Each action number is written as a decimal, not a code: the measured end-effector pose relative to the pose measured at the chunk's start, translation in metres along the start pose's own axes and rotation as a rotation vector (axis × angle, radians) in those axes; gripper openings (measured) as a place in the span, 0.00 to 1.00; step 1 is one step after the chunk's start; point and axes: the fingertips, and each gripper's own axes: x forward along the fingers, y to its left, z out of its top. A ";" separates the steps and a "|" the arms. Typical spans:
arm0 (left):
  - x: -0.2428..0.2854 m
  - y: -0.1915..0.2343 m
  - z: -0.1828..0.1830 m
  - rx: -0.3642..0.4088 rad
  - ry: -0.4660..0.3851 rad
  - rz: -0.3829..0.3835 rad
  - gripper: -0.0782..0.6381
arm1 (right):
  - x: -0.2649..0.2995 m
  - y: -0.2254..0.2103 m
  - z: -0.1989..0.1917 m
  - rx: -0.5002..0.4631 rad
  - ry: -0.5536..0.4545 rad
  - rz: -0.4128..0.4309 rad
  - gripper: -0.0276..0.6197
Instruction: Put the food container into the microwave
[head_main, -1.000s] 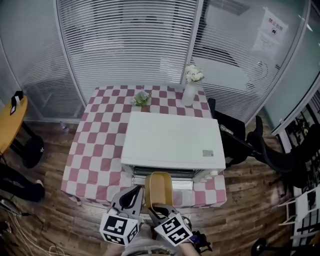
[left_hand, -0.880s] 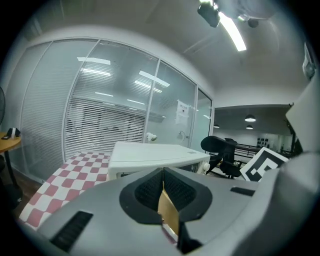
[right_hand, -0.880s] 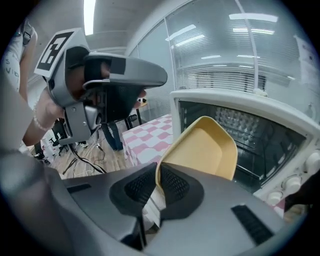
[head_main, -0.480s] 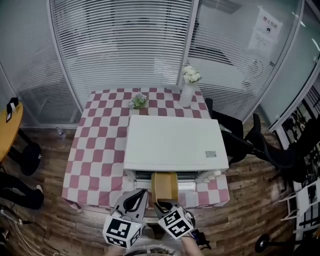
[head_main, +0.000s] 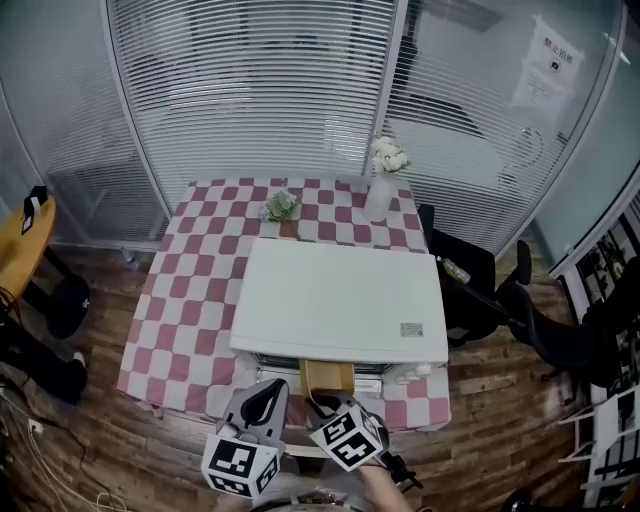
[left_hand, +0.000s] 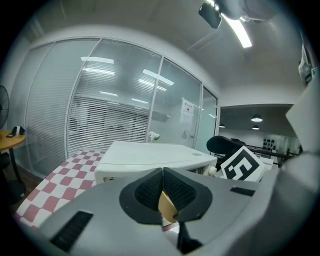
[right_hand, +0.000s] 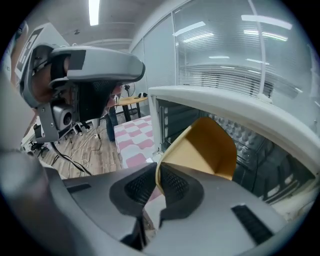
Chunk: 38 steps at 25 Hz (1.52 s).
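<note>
- Two grippers side by side low in front of the white microwave (head_main: 340, 300), itself on the pink-checked tabletop (head_main: 190, 300).
- On the right gripper (right_hand: 157, 186), fingers pinching the near rim of the tan food container (right_hand: 202, 147).
- Food container at the microwave's open mouth, its far end under the top edge in the head view.
- On the left gripper (left_hand: 162, 186), fingers pressed together with nothing clamped; food container just beyond them.
- At the tabletop's far edge, a white vase (head_main: 379, 196) with flowers.
</note>
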 end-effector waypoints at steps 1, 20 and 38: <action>0.003 -0.001 0.000 -0.002 0.002 0.007 0.13 | 0.000 -0.004 0.000 -0.010 0.004 0.003 0.06; 0.020 0.005 -0.004 -0.042 0.010 0.096 0.13 | 0.023 -0.071 -0.012 -0.179 0.094 -0.116 0.06; 0.008 0.023 -0.013 -0.084 0.016 0.192 0.13 | 0.051 -0.101 -0.021 -0.318 0.117 -0.273 0.08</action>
